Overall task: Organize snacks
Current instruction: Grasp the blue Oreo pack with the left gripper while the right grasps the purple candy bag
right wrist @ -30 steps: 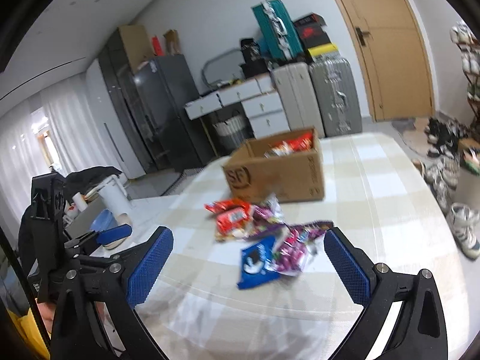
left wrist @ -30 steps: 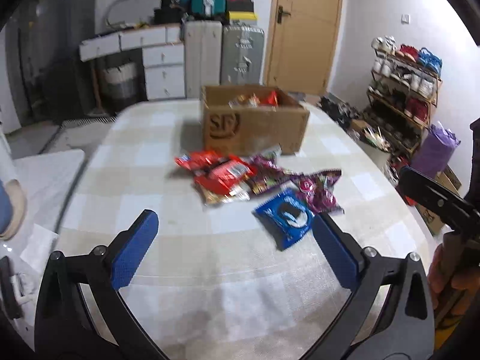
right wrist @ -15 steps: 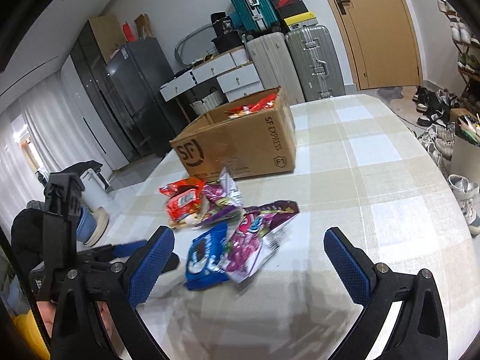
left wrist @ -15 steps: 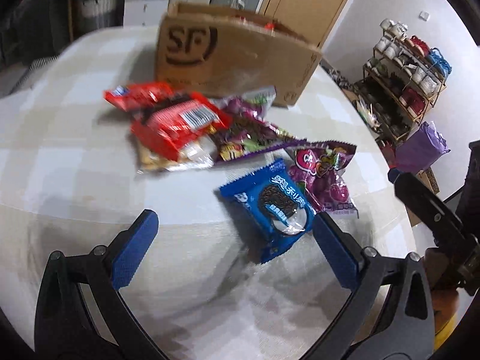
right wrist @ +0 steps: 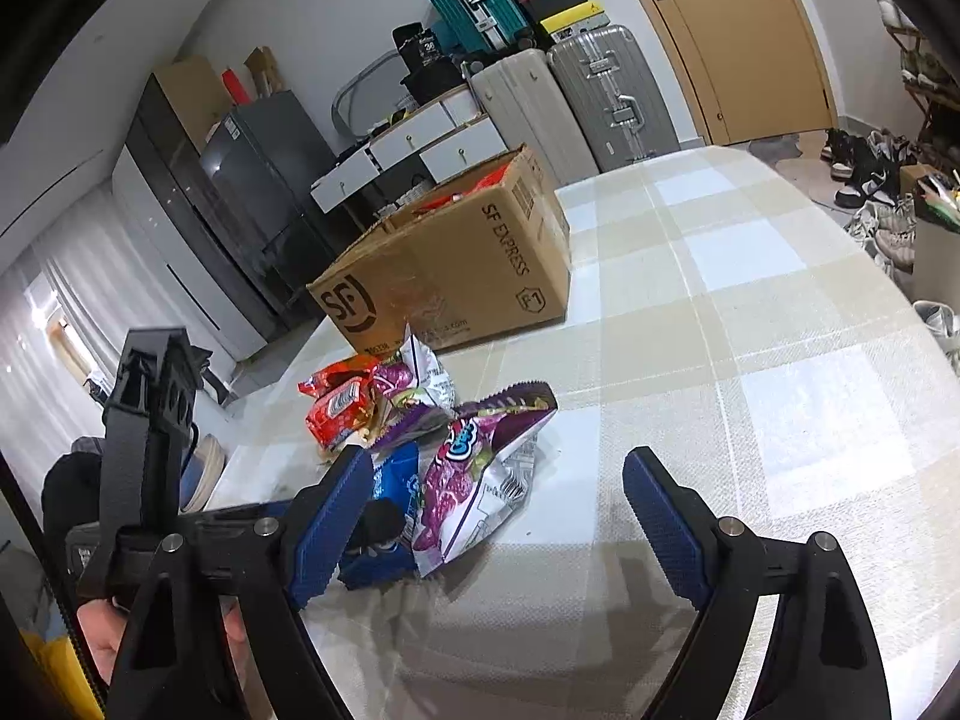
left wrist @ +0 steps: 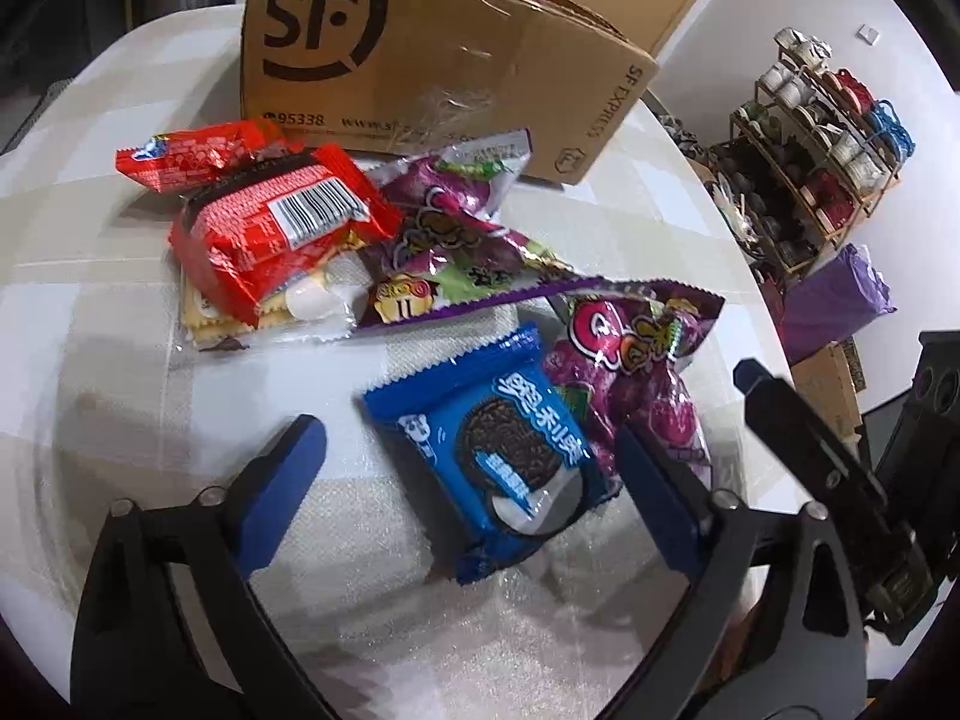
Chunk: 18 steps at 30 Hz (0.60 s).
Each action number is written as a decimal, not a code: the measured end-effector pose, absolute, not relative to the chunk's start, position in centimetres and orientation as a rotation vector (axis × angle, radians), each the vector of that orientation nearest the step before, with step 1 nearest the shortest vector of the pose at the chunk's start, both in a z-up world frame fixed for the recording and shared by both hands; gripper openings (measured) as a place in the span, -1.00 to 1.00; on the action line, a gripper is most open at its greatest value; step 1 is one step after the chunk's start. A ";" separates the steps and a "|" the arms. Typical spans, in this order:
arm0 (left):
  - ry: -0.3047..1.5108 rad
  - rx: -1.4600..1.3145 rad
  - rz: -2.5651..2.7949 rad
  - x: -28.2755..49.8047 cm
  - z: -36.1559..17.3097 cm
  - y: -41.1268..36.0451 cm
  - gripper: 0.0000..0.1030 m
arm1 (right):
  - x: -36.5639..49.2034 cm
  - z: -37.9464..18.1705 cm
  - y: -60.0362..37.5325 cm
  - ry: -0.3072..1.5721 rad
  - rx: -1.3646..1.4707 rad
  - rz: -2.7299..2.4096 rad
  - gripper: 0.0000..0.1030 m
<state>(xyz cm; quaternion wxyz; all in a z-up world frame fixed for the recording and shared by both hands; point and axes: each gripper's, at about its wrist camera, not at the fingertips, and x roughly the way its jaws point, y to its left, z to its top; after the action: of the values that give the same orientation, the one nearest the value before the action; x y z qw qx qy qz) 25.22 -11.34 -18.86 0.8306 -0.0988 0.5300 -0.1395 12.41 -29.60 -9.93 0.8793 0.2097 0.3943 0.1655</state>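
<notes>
A pile of snack packs lies on the checked tablecloth in front of an open cardboard SF box point(left wrist: 432, 54). A blue cookie pack point(left wrist: 498, 450) lies nearest, between the fingers of my open left gripper point(left wrist: 474, 480). A purple candy bag point(left wrist: 636, 372) lies beside it on the right. A red pack point(left wrist: 270, 228) and another purple bag point(left wrist: 456, 240) lie closer to the box. My right gripper point(right wrist: 486, 528) is open and empty just over the purple bag point(right wrist: 474, 474); the box point(right wrist: 456, 264) with red packs inside stands behind.
The table edge curves off on the right, with a shoe rack point(left wrist: 822, 138) and a purple bag point(left wrist: 840, 300) on the floor beyond. Suitcases point(right wrist: 606, 90), drawers and a door stand behind the table. The tablecloth point(right wrist: 780, 360) stretches right of the pile.
Both grippers have moved forward and down toward the pile. My left gripper now straddles the blue cookie pack; my right one has closed in on the purple bag. Both stay open.
</notes>
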 end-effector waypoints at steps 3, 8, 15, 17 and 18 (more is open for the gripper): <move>1.115 -0.236 -0.265 25.6 -19.0 -11.3 0.44 | 12.3 -10.3 -29.4 0.831 0.442 0.355 0.70; 1.120 -0.275 -0.314 26.2 -19.3 -11.0 -0.09 | 12.5 -10.8 -29.3 0.849 0.450 0.362 0.70; 1.061 -0.185 -0.369 25.8 -18.7 -13.1 -0.32 | 12.6 -10.9 -28.6 0.876 0.412 0.364 0.70; 1.054 -0.194 -0.380 26.0 -18.3 -13.0 -0.42 | 12.8 -10.9 -28.1 0.891 0.386 0.368 0.70; 1.054 -0.203 -0.387 25.9 -18.2 -12.6 -0.45 | 12.9 -10.9 -27.8 0.896 0.371 0.369 0.70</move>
<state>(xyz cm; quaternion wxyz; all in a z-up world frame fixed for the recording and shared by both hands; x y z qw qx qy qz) 25.88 -12.62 -18.21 0.8418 -0.0960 0.4987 -0.1833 12.91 -27.83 -10.87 0.8685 0.1775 0.4280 0.1761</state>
